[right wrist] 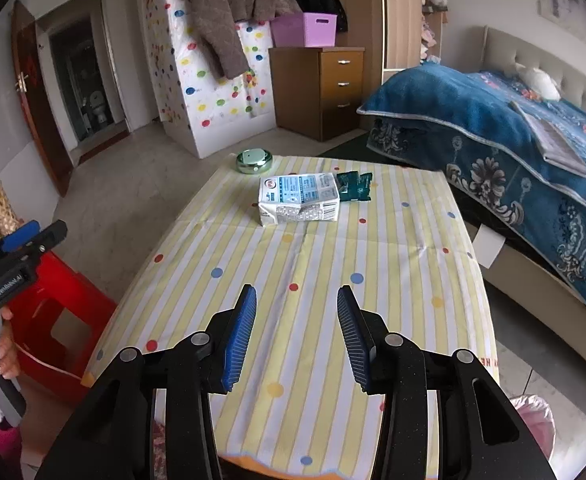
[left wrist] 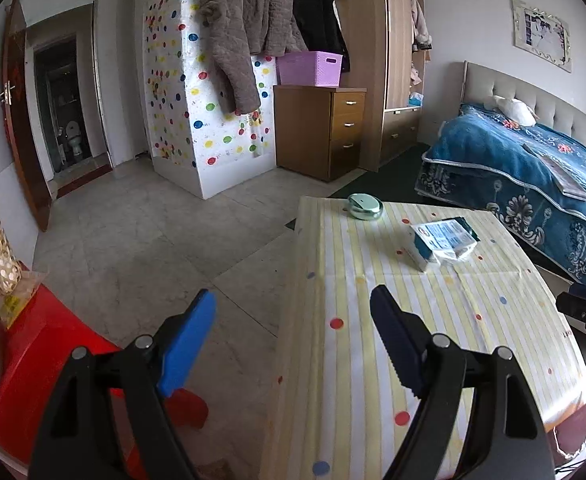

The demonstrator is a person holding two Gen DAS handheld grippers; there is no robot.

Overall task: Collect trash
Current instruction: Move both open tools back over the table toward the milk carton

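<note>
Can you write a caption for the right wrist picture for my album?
Right gripper, fingers open and empty, faces a crumpled carton and dark green wrapper on the striped tablecloth.

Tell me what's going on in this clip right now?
A person holds a pair of tongs in each hand over a table with a striped, dotted cloth. Both the left tongs and the right tongs are open and empty. The trash is untouched at the far end: a crumpled white carton lying on its side, with a dark green wrapper next to it. A round green tin sits near the far edge. A pink-lined bin shows at the table's near right.
</note>
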